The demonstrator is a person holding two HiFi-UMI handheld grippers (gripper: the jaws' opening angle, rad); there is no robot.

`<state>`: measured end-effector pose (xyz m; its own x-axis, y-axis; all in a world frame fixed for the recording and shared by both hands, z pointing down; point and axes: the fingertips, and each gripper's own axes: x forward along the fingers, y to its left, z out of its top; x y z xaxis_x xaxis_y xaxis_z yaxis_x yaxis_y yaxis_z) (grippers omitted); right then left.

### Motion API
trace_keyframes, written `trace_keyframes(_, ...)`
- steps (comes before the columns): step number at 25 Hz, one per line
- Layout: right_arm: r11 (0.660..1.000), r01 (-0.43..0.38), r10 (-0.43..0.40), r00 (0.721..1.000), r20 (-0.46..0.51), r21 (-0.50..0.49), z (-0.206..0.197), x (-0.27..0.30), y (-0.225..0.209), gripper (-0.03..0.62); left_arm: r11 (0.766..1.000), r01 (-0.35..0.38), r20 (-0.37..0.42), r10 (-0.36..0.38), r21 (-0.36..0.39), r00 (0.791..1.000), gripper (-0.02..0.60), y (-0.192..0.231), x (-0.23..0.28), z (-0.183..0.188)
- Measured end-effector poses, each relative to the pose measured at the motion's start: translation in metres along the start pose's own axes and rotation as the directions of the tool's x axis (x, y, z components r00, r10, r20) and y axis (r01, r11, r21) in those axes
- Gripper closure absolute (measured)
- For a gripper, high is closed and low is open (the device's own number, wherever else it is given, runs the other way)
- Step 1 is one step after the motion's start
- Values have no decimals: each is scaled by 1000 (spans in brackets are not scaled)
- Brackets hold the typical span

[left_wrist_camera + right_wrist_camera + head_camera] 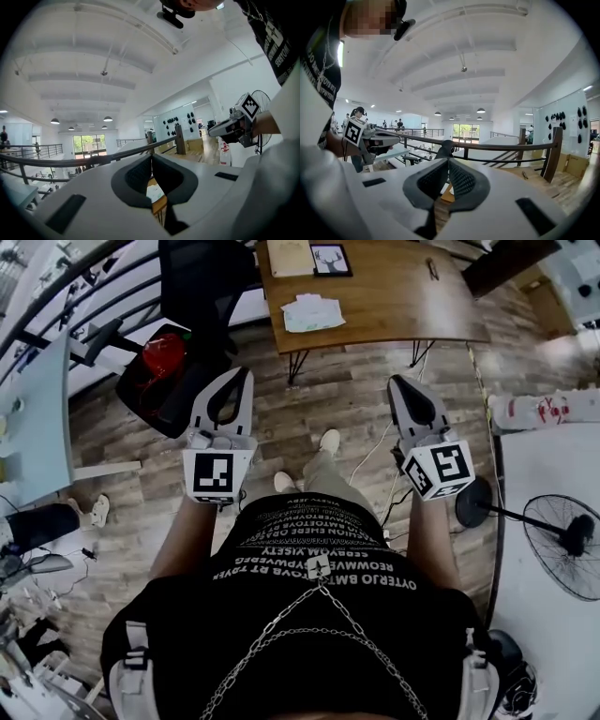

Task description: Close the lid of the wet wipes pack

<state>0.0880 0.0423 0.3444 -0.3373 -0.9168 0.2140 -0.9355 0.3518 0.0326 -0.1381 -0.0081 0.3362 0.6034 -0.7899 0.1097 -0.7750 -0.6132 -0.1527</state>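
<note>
Past the black shirt (281, 634), left gripper (242, 373) and right gripper (397, 382) have fingers closed, empty.

Open-plan office loft for sure: wooden desk (394, 296) with papers (312, 313) ahead of the right gripper (401, 382), office chair (202, 282) ahead of the left gripper (239, 376), railing (497, 146) beyond.

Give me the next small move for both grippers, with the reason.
Probably turn right toward the white table. The left gripper and right gripper are both shut and empty, held over the wooden floor, and no wipes pack is clearly in view. The white, red-printed item by its far edge might be it.
</note>
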Motion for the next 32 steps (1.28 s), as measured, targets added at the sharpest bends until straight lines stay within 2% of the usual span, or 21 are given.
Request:
trace_keyframes(5, 1000, -4, 4, 1000, 3, -1, 1, 9, -17, 579, 1000, -17, 1, 17, -13, 1000, 554, 4, 16, 2)
trace_keyframes(13, 998, -67, 67, 998, -20, 21, -3, 55, -37, 579, 999, -48, -66, 48, -13, 997, 554, 18, 52, -9)
trace_keyframes(19, 994, -111, 111, 994, -19, 10, 0, 88, -50, 579, 997, -71, -71, 71, -5, 995, 554, 31, 84, -9)
trace_keyframes(32, 980, -198, 198, 979, -42, 14, -2, 132, -94, 579, 995, -94, -123, 95, 17, 988, 554, 26, 150, -12)
